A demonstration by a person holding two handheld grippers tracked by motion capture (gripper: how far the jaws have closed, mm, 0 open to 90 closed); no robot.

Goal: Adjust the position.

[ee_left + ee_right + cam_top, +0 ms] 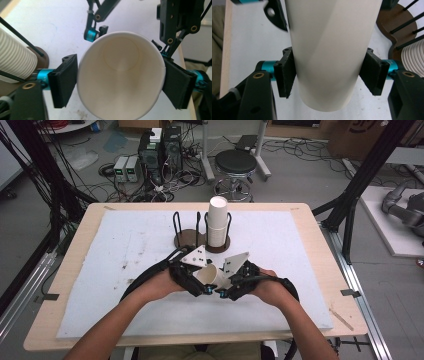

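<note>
Both grippers meet over the near middle of the table (70, 285), on its white foam mat (125, 245), with a single paper cup (211, 276) lying on its side between them. Seen along its own jaws, the right gripper (329, 75) is clamped across the cup's body (332, 55), a black pad pressing each flank just above the closed base. In the left gripper view, the left gripper (120, 83) frames the cup's open mouth (120, 75): the right-hand pad touches the rim, but a thin gap shows at the left-hand pad, so this claw reads as let go rather than gripping. In the high view the left gripper (192, 277) and right gripper (235, 282) sit just beside each other. My reading is a hand-over caught midway, the cup passing from left claw to right. Next, I judge, the left claw must draw back off the rim without dragging it, while the right keeps a light squeeze so the thin wall does not buckle. By count: two grippers, one loose cup, one stack of nested cups (217, 222) standing in a wire-post holder (218, 245) toward the far edge, and one empty holder (189, 238) just beside it, two holders in all.
</note>
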